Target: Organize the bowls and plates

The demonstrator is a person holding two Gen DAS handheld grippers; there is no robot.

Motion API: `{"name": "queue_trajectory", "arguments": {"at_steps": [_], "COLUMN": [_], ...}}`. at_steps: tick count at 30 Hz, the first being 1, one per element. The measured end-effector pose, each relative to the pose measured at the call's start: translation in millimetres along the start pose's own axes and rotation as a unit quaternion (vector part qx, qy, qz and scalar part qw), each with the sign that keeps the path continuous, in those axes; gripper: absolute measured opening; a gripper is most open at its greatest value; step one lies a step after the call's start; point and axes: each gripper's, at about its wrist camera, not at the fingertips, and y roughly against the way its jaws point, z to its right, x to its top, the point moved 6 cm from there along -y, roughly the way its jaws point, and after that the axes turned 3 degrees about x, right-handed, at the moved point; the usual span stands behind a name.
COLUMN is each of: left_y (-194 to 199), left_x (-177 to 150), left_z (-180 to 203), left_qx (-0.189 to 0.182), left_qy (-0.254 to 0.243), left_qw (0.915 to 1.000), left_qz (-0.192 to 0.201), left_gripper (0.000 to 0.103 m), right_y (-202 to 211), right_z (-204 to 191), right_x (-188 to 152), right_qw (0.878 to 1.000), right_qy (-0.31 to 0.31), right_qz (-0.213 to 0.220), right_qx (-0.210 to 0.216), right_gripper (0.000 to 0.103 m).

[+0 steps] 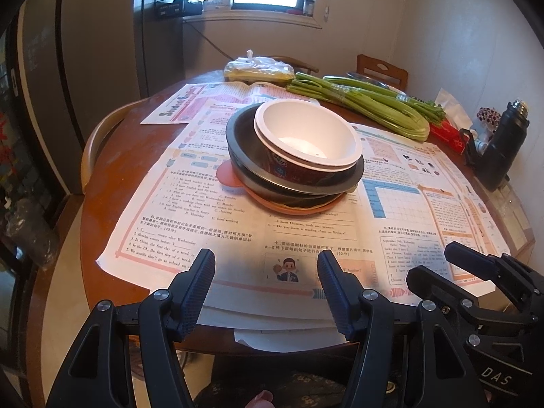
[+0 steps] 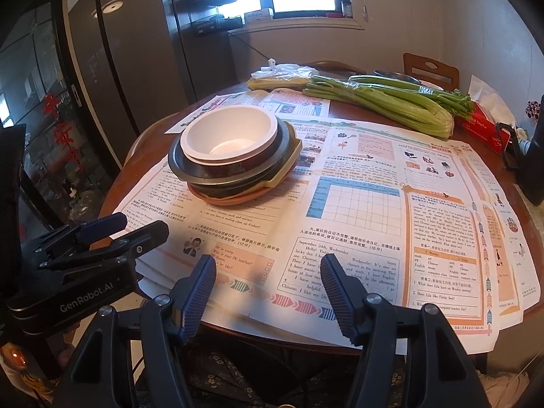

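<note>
A stack of dishes stands on the newspaper-covered round table (image 1: 102, 183). A white bowl (image 1: 306, 136) with a dark patterned outside sits on top, tilted, inside a black bowl (image 1: 244, 156), over an orange plate (image 1: 292, 208). The stack also shows in the right wrist view, with the white bowl (image 2: 227, 136) on top and a yellowish dish edge (image 2: 289, 166) under the black one. My left gripper (image 1: 267, 265) is open and empty near the table's front edge. My right gripper (image 2: 268, 268) is open and empty, to the right of the left one.
A celery bunch (image 1: 367, 105), a plastic bag of food (image 1: 258, 69), a red tissue box (image 1: 448, 132) and a black flask (image 1: 503, 139) lie at the back and right. A wooden chair (image 1: 382, 69) stands behind. A dark fridge (image 1: 85, 51) stands at left.
</note>
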Motion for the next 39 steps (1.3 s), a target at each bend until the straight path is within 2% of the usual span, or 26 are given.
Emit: {"name": "queue_trajectory", "arguments": {"at_steps": [39], "left_y": [5.9], "left_x": [-1.1], "left_z": [-9.5], "left_qx": [0.009], "left_qy": [-0.006], "left_qw": [0.9999], "left_qz": [0.005], "left_gripper": [0.065], "right_y": [6.6], "right_z": [-5.7], "right_x": [1.4], "right_qw": [1.000], "right_qy": [0.011], "right_qz": [0.006], "right_qx": [-0.003], "right_gripper": [0.063]}}
